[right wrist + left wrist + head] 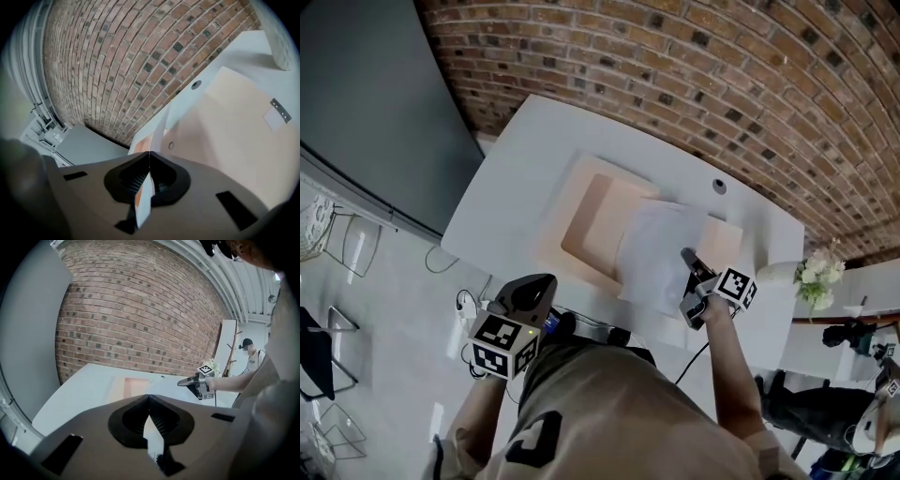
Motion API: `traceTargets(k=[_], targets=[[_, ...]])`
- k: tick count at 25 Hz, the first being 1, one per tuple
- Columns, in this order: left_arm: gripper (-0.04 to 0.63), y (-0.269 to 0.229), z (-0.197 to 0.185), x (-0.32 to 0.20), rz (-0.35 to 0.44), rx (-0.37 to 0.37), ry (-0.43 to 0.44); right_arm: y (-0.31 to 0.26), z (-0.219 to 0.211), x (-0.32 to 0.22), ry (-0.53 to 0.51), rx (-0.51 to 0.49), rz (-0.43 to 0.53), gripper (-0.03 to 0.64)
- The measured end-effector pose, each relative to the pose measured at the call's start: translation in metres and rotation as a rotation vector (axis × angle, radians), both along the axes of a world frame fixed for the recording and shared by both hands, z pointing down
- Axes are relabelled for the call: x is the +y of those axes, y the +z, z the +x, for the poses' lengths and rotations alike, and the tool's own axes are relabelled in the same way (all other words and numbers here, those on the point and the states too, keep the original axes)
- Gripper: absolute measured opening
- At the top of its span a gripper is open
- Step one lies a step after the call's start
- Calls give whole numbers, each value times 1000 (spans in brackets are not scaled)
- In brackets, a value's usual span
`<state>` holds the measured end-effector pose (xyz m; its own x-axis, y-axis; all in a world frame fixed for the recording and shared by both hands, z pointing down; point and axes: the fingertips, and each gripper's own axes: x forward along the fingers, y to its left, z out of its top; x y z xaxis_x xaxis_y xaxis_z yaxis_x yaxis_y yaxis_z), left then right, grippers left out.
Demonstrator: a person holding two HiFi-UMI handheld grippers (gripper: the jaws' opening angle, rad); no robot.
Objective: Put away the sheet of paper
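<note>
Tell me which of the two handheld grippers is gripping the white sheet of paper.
The right gripper: its jaws pinch the white sheet of paper over the white table. The left gripper has its jaws shut on nothing.

No readable words, brands or numbers. Only black-and-white square markers on the cubes of the left tongs [544,281] and right tongs [686,254]. Small pale label [277,114] on the peach tray [234,145], too blurred to read.

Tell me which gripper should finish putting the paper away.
Right. The right gripper is shut on the sheet of paper and holds it over the beige tray on the table. The left gripper is shut on nothing, back by the person's body.
</note>
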<state>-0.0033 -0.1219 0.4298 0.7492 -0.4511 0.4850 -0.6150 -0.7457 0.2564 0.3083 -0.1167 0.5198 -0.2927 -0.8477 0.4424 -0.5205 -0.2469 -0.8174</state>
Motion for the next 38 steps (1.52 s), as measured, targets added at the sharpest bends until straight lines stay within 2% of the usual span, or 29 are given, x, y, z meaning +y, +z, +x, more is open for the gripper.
traceTargets(k=[10,15,24,38], targets=[[14,1,-3,1,-4,1,-8,22,32,1,63,70,-44,23],[14,1,-6,1,-6,2,-18,23,28,-8,41,116,-41,23],[14,2,-8,2,-7,6,-31,44,13,-11,48,77,-101,23],[14,6,-22,-1,-15,-16,-56,64,5,-18,42,85,-153,23]])
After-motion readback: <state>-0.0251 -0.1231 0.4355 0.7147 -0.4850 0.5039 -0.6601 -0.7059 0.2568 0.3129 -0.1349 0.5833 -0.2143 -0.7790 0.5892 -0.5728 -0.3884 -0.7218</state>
